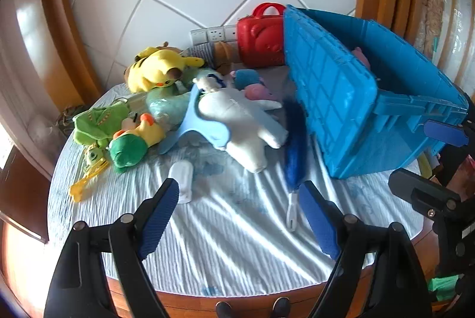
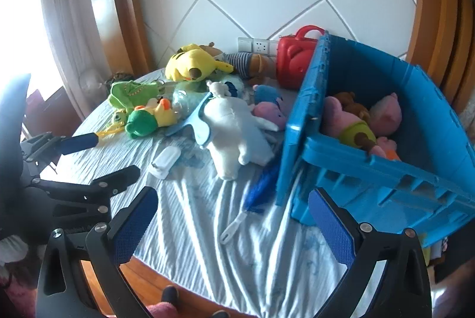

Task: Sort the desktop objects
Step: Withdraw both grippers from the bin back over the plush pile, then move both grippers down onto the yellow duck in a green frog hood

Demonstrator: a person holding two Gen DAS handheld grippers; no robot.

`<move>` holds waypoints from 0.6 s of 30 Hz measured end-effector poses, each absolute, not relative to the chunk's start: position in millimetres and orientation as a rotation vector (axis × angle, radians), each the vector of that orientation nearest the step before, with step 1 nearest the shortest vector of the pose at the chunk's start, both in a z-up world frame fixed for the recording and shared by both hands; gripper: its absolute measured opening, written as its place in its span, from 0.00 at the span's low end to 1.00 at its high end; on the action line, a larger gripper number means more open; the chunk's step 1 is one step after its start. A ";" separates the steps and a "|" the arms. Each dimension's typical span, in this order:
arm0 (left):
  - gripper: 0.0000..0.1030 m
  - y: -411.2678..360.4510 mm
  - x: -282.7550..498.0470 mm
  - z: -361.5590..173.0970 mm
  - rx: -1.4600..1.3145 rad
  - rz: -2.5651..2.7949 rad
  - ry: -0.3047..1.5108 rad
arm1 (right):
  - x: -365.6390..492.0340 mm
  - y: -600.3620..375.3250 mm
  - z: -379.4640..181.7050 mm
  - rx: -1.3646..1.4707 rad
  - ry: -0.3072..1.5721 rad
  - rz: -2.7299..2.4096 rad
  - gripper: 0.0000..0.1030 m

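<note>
Left tongs: we hold them apart and empty, low over the cloth, so either side of the pile is in reach.
Right tongs: also apart, holding nothing, with the bin just ahead on their right.
Brush: lies between the two tongs, nearest of all, handle toward us.
White plush: just beyond the brush, flat on its back.
Bin: tipped toward us (we judge for easy dropping); some plush toys already lie inside.
Pile: ahead-left of the tongs, unsorted.
Surface: round table under a rumpled pale cloth.
Room: tiled wall, wood trim.
</note>
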State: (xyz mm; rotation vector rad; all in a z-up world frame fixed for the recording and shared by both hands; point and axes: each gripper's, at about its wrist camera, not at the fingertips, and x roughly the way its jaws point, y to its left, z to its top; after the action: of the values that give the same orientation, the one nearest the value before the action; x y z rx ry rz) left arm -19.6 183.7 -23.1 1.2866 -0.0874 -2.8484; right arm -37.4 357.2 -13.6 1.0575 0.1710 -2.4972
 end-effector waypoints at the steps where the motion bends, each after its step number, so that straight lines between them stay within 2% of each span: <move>1: 0.81 176.4 -18.4 -23.3 1.284 -2.846 -0.082 | -36.6 352.6 -14.3 1.057 0.166 -2.497 1.00; 18: 0.81 27.0 -24.6 -45.1 1.294 -2.807 -0.021 | -48.0 225.0 -37.0 1.105 0.111 -2.467 1.00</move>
State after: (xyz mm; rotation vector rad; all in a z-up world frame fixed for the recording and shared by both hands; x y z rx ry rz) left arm -24.6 27.0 -45.1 1.2942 -0.0206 -2.8069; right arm -48.0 225.0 -37.0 1.1049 0.1110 -2.4673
